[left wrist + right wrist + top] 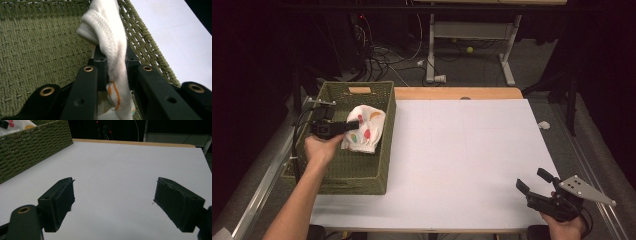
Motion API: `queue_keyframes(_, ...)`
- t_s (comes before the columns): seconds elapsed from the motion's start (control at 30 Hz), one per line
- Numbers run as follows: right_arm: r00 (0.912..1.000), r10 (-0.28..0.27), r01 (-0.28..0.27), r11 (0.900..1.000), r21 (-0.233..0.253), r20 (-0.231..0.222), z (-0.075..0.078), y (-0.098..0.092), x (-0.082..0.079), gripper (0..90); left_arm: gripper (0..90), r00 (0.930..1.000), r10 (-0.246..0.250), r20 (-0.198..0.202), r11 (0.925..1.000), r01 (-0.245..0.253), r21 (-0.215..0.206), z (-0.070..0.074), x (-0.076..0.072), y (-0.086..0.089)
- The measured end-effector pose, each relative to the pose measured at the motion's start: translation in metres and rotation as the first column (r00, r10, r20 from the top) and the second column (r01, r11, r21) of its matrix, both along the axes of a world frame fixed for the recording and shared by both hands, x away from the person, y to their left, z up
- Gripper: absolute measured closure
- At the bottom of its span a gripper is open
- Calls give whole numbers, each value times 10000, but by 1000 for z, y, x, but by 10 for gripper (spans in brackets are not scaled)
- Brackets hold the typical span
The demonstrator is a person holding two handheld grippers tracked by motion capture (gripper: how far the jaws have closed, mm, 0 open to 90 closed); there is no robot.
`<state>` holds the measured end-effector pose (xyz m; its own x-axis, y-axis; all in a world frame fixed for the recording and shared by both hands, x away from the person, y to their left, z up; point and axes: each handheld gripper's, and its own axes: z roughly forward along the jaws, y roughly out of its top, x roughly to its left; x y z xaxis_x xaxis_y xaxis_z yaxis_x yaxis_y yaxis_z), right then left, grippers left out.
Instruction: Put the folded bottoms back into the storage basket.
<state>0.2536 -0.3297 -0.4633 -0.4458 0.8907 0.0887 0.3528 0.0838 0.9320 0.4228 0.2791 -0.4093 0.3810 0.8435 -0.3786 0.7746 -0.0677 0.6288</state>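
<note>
I count one green basket (362, 172) and one white cloth (364, 129) with colored spots. I see two grippers, left gripper (353, 125) and right gripper (533, 181), on one white table (462, 155).

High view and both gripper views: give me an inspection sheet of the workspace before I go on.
Surface: white table top, bare apart from the basket; wooden strip along its far edge.
Job's things: white cloth with coloured spots, held over the green woven rectangular basket at the table's left.
Clutter: nothing seen on the table.
Grippers: left gripper shut on the cloth, with its fingers pinching a fold; right gripper open, low over the near right corner, holding nothing.
Cables: black cable from the left gripper; a tangle of cables on the floor beyond the table.
Surroundings: dark room, white table frame behind, small yellow ball on the floor.
</note>
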Motion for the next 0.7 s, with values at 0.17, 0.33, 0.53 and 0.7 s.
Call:
queue_keyframes(0.17,10000,1,-1,10000,-2,-8,0,0,0,169,755,9999,58,-147,9999,-56,134,-5,5,-1)
queue_keyframes(0.33,10000,4,-4,10000,-4,-4,0,0,0,169,754,9993,226,-287,9994,-218,283,-10,10,0)
queue_keyframes(0.53,10000,26,-26,10000,-35,-9,0,0,0,169,753,9983,376,-437,9972,-347,657,-16,14,2)
queue_keyframes(0.7,10000,52,-52,10000,-42,-21,0,1,0,169,750,9970,529,-565,9950,-478,875,-22,16,5)
